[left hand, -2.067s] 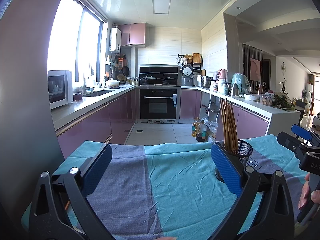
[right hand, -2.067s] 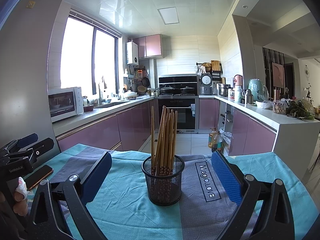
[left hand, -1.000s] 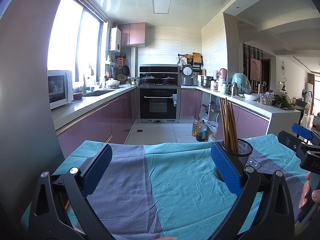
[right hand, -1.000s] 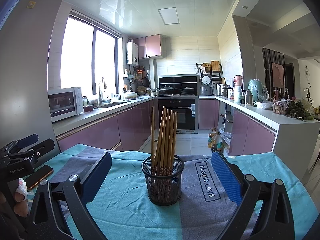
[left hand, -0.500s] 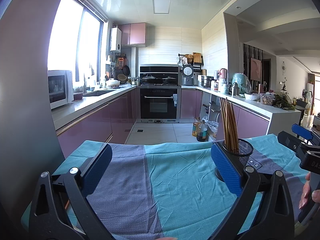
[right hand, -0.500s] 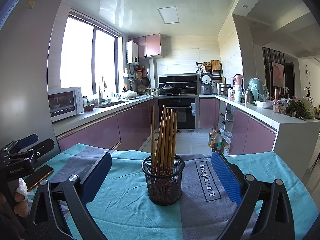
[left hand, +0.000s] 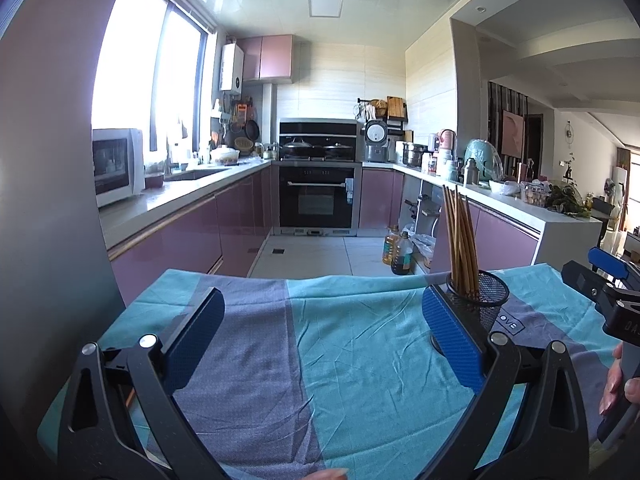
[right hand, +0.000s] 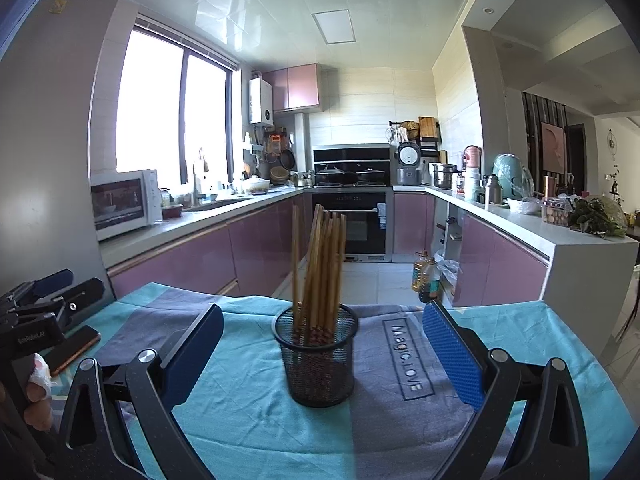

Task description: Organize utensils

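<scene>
A black mesh holder (right hand: 318,360) stands on the teal and grey tablecloth (right hand: 248,408), with several wooden chopsticks (right hand: 320,268) upright in it. My right gripper (right hand: 320,348) is open and empty, its blue pads on either side of the holder and a little nearer than it. My left gripper (left hand: 322,336) is open and empty over the cloth (left hand: 340,360). In the left wrist view the holder (left hand: 480,300) and chopsticks (left hand: 460,240) stand just behind the right pad.
A phone (right hand: 74,350) lies on the cloth at the left by the other hand-held gripper (right hand: 40,312). The other gripper (left hand: 608,292) shows at the right edge of the left wrist view. The table's far edge faces the kitchen floor and purple cabinets.
</scene>
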`<action>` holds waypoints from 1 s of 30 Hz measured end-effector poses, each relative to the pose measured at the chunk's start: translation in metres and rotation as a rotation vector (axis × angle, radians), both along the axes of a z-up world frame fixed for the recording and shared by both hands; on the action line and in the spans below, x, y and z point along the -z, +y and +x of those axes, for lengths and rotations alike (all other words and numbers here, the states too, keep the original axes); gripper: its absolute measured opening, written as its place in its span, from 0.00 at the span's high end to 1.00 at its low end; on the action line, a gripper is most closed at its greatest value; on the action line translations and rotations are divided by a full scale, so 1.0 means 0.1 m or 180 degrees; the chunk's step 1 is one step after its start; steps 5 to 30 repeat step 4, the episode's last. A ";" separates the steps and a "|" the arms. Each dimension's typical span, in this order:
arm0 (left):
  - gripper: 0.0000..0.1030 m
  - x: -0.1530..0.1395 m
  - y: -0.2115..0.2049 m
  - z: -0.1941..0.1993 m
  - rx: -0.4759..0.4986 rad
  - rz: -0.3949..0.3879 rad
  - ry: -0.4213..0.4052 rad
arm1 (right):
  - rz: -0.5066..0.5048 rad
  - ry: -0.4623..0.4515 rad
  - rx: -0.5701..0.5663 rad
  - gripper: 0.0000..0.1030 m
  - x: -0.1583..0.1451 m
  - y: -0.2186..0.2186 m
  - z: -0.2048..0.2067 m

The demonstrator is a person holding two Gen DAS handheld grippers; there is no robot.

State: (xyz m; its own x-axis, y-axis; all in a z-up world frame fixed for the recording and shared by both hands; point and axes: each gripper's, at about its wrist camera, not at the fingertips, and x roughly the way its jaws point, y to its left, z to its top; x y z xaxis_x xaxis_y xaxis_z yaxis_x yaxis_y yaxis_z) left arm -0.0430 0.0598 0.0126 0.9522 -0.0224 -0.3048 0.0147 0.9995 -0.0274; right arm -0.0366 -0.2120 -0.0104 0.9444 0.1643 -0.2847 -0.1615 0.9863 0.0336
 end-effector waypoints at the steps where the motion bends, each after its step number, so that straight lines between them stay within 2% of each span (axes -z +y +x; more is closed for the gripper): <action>1: 0.05 0.02 0.01 0.03 0.0006 -0.0014 0.0046 | -0.0001 0.0047 0.0017 0.06 0.03 -0.04 0.03; 4: 0.05 0.10 0.05 0.13 0.0012 -0.0038 0.0173 | -0.0073 0.0377 0.0203 0.06 0.22 -0.26 0.25; 30: 0.05 0.10 0.05 0.13 0.0012 -0.0038 0.0173 | -0.0073 0.0377 0.0203 0.06 0.22 -0.26 0.25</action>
